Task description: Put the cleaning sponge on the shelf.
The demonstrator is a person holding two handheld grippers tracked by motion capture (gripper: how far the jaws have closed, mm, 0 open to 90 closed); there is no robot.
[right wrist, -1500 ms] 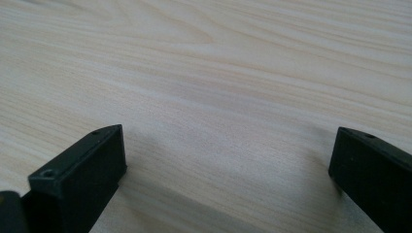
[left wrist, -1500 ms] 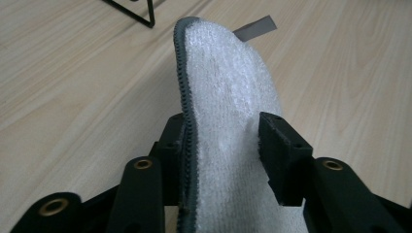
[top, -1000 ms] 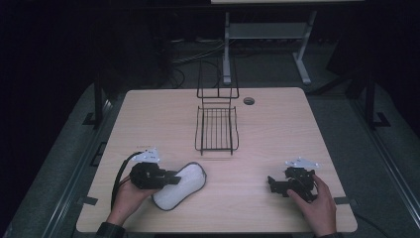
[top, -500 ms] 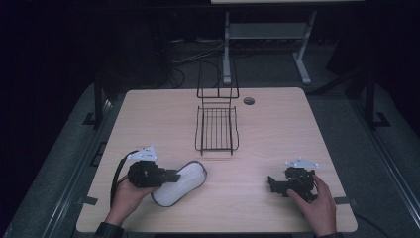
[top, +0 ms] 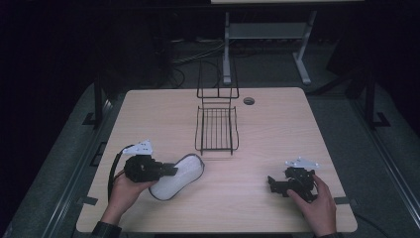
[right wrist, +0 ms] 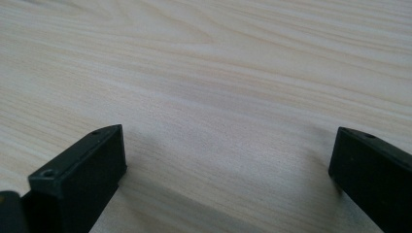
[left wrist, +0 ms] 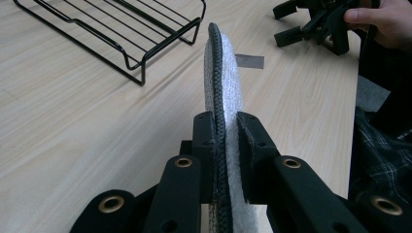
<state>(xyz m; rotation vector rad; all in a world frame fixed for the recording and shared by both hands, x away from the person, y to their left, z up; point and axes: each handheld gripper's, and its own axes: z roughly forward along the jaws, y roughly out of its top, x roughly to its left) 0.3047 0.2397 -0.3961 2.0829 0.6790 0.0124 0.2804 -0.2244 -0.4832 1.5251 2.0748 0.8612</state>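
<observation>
Grip looks done: left claw (left wrist: 226,133) is clamped on the insole (top: 177,176), a white pad w/ dark braided rim, pinched at one end. Its jaws have just been closing, w/ that rim between them. In the left gripper view the insole stands on edge, running away from the jaws toward the wire rack (left wrist: 121,29). From the high view it sits near the front-left corner of the tabletop (top: 277,124), far end pointing at the rack.

Right claw (top: 277,186) rests near the front-right corner, held by the right hand (top: 317,203); jaws wide apart, nothing btwn them, bare wood ahead in the right gripper view.

Left to do, prob.: lift the insole and carry it to the rack, then let go. None of that is started, as far as I can judge.

Rack sits mid-tabletop toward the back edge, tray part w/ an upright frame behind it. Nothing in it yet.
</observation>
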